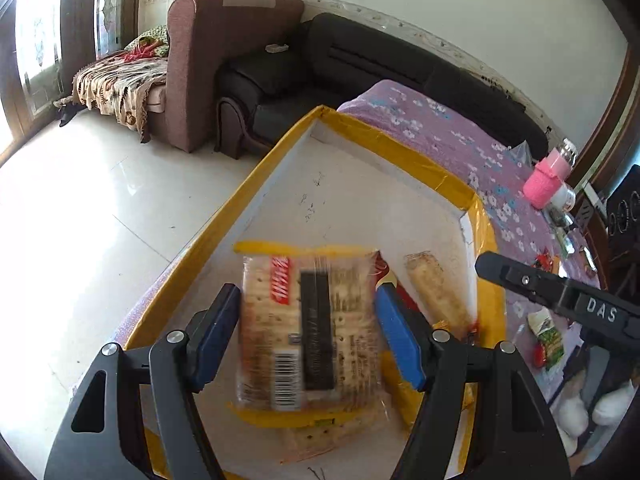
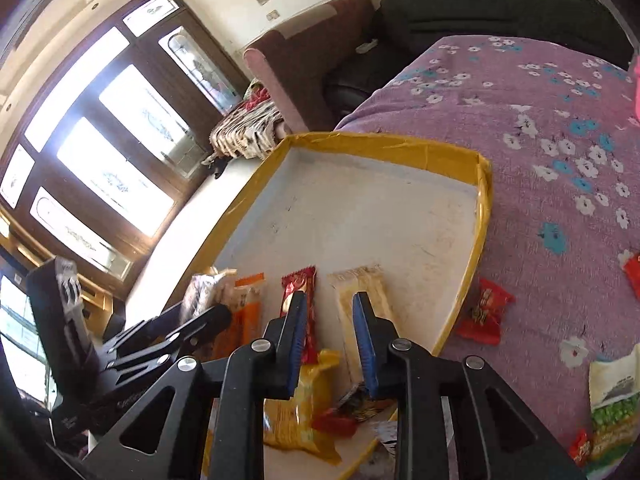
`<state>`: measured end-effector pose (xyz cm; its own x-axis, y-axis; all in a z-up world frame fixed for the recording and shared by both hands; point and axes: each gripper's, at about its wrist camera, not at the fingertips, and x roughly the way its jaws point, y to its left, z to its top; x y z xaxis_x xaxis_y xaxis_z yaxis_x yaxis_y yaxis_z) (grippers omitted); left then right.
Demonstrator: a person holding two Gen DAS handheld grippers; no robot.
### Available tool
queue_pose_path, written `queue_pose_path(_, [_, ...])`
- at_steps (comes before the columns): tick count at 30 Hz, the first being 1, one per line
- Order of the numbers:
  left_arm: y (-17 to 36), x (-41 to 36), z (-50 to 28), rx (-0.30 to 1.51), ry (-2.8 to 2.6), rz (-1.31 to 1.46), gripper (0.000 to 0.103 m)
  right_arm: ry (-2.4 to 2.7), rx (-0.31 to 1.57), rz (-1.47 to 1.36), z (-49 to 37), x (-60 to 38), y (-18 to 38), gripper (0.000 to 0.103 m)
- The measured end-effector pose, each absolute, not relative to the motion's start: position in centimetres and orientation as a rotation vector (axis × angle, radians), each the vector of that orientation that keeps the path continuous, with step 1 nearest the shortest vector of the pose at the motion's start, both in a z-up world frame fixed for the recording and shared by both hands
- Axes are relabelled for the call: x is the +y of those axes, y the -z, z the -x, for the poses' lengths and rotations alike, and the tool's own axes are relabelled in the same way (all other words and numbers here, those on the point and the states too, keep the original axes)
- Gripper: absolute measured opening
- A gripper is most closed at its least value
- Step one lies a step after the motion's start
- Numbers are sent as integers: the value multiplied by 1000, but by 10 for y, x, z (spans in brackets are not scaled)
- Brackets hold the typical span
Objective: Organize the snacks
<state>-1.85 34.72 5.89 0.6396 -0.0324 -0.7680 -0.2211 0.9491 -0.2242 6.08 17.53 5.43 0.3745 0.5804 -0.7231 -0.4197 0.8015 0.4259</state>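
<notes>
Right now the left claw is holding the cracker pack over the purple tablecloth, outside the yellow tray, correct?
Not quite. The left claw does hold the cracker pack, but over the inside of the yellow tray, not outside it over the purple tablecloth. The left wrist view shows this.

The tray has a yellow rim and white floor. The cloth under it is purple with white and blue flowers. A red packet lies just off its right edge.
</notes>
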Motion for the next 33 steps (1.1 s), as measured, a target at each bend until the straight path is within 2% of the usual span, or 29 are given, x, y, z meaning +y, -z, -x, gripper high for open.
queue_pose_path(2, [-65,348,23,847,-90,328,70,-648,966,-190,-59,168,-66,25])
queue_pose_path(8, [-79,349,38,800,-57,373,70,-593,908,-85,-32,133,-91,38])
queue_pose_path(10, [-85,347,45,783,-49,381,70,-577,925,-68,-17,119,-84,42])
queue_pose_path(20, [-110,317,77,711,-25,338,71,-475,1028,-70,-12,110,-26,42])
queue_pose_path(23, [-114,310,79,706,-12,329,71,-429,1036,2,-16,125,-16,39])
queue_pose_path(25, [-113,305,80,709,1,327,71,-391,1008,45,-13,127,-14,23])
queue_pose_path(27, [-112,300,80,714,10,323,71,-397,997,45,-6,122,-17,18])
queue_pose_path(33, [-111,276,78,730,78,312,71,-367,985,106,28,90,-20,17])
